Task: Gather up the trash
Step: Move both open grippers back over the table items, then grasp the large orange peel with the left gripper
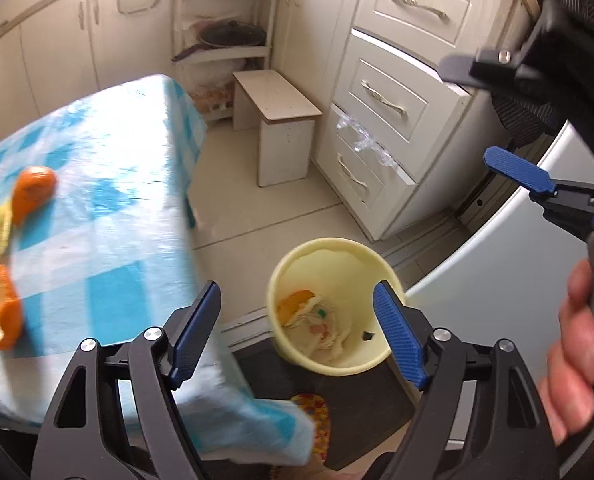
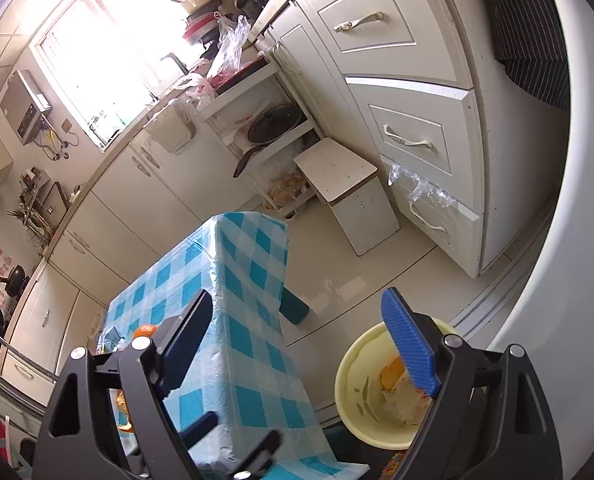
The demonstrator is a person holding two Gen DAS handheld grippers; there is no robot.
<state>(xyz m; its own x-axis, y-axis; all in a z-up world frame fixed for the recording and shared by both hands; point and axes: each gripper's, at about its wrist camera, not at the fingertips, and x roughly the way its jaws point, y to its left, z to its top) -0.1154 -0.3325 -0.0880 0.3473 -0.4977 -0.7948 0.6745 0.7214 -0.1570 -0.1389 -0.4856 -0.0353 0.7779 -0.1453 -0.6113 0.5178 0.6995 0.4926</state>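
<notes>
Yellow bin [image 1: 333,308] upright, mouth up, peel [image 1: 295,304] inside

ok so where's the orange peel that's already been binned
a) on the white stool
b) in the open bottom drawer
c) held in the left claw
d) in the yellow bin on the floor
d: a piece of orange peel lies inside the yellow bin on the floor, on top of crumpled paper, while the left claw above it is open and holds nothing.
</notes>
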